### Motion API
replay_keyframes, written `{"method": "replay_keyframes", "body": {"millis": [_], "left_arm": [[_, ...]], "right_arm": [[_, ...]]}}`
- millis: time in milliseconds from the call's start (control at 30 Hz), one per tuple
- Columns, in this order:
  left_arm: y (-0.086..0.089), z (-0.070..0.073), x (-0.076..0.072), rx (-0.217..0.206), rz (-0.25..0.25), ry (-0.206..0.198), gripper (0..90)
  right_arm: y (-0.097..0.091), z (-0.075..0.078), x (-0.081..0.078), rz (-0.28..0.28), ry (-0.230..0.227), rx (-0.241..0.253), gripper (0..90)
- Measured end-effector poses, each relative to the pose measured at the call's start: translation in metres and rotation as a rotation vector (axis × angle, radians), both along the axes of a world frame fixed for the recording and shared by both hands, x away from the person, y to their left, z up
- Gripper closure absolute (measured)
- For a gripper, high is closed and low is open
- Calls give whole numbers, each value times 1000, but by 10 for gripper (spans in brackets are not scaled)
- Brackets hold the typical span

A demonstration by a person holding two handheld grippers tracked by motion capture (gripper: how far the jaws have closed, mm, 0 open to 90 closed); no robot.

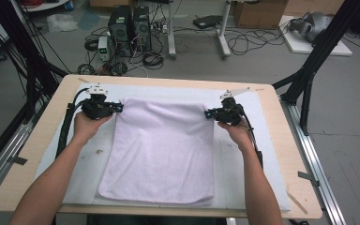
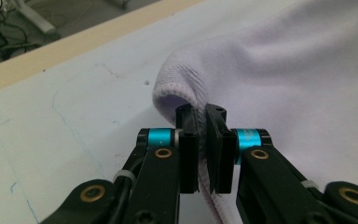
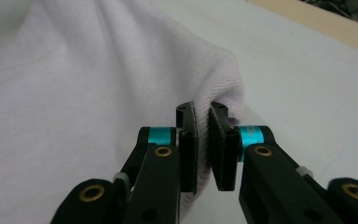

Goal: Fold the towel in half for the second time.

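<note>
Towel: the towel [image 1: 161, 150] lies flat in the middle of the table [image 1: 42, 136], on a white mat [image 1: 243, 164]; its near edge is close to the person, its far edge is toward the floor clutter.
Far corners: both far corners are pinched, one by each gripper, so I judge that the towel is about to be lifted and folded toward the near edge.
Left gripper: the left gripper [image 2: 202, 116] has its jaws closed tight on the far left corner, with the hem squeezed between the pads.
Right gripper: the right gripper [image 3: 202, 114] is closed in the same way on the far right corner, and the cloth bulges just behind the pads.
Reason of the hold: a grip at the two corners keeps the far edge straight, so the cloth probably hangs evenly when it is raised.
High view: it gives the whole towel, the two hands at equal height, and the mat around.
Gripper views: they give the hem inside the jaws and the small raised fold of the cloth at each corner, which are too small in the high view.
Surroundings: computer boxes [image 1: 129, 28] and cables [image 1: 248, 42] are on the floor beyond the table.
</note>
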State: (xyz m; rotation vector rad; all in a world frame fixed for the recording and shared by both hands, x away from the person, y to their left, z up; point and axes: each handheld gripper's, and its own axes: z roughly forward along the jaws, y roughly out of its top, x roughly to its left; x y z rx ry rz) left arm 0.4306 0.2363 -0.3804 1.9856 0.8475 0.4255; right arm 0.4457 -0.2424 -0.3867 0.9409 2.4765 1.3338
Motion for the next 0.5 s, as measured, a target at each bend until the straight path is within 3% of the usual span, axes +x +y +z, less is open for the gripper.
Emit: {"method": "replay_keyframes", "body": {"millis": [133,267,333,433,500], "left_arm": [[4,1,-28,-6,-38,-34,838],[11,-8,-61,-7,-89,-53,838],[16,-15,-77,-10,-113,-50,838],[26,-28,-99,-48,-127,-29,838],[30,-37,-110,-38,-149,-1,836]], "right_arm": [[-1,9,-22,34,-16,28,831],[-1,2,-48,69,-12,24,831],[-4,-4,-62,83,0,27,830],[-8,-14,-85,110,30,38,826],[-10,-21,-101,124,29,47,821]]}}
